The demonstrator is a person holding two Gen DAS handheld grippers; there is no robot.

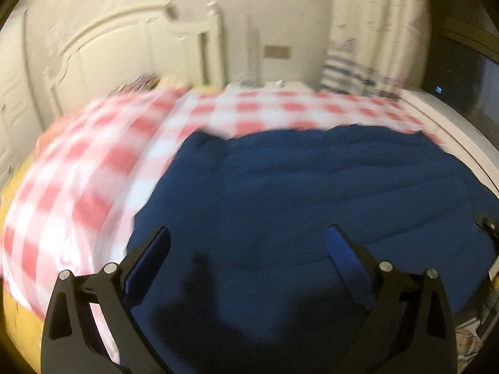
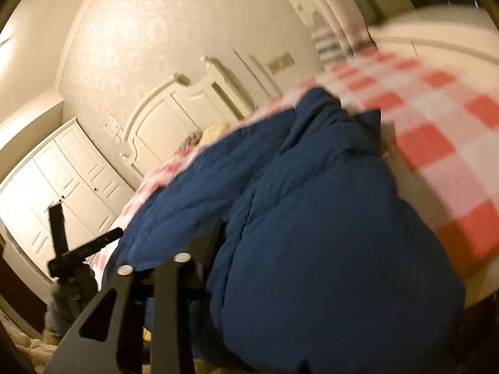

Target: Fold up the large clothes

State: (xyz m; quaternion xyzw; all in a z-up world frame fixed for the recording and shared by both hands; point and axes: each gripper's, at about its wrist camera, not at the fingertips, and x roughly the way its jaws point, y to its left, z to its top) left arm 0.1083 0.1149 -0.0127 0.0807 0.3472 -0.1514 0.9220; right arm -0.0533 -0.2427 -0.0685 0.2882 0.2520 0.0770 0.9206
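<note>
Navy quilted garment point(image 1: 312, 193) under wide-open, empty left gripper point(image 1: 249, 246), right gripper point(image 2: 215, 240) grip unclear

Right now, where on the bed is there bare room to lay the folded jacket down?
Free checkered bedspread lies left of the navy puffer jacket, toward the headboard, and a band beyond it by the curtain. The near middle is crowded by the jacket.

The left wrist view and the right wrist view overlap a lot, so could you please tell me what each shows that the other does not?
Only the left wrist view shows the left claw open above the blue padded garment. Only the right wrist view shows white wardrobe doors, with the right claw's tips hidden by the garment. Both share the garment, the red-and-white checked bedspread and the cream headboard.
</note>
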